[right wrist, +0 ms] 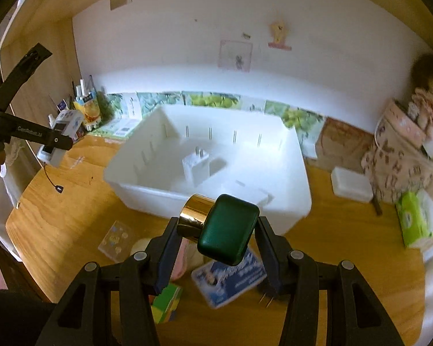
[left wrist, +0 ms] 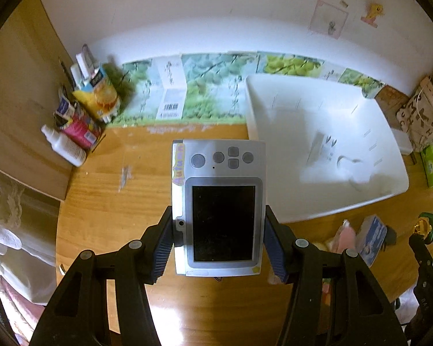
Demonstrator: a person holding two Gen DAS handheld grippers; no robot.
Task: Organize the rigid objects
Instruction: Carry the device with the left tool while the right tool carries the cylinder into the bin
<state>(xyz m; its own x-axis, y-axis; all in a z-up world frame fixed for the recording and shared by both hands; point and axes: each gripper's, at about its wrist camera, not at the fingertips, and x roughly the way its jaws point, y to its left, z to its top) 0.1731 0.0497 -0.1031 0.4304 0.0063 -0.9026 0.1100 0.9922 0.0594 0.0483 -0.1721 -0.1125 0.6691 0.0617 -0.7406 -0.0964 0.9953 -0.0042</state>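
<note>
My left gripper (left wrist: 218, 242) is shut on a silver digital camera (left wrist: 219, 201), screen facing me, held above the wooden table (left wrist: 106, 196). It also shows in the right wrist view (right wrist: 65, 138) at far left, with its strap hanging. My right gripper (right wrist: 215, 242) is shut on a dark green bottle with a gold cap (right wrist: 220, 226), tilted, just in front of the white bin (right wrist: 147, 193). The bin (left wrist: 346, 201) holds a white charger plug (right wrist: 196, 165). In the left wrist view the green bottle (left wrist: 425, 225) is at far right.
On the table below my right gripper lie a blue-white card pack (right wrist: 231, 279), a coloured cube (right wrist: 167, 302), a pink item (right wrist: 179, 265) and a clear plastic case (right wrist: 117, 240). Bottles and a juice carton (left wrist: 101, 95) stand back left. A tissue pack (right wrist: 415, 222), a white box (right wrist: 352, 184) and a patterned bag (right wrist: 401, 155) sit right.
</note>
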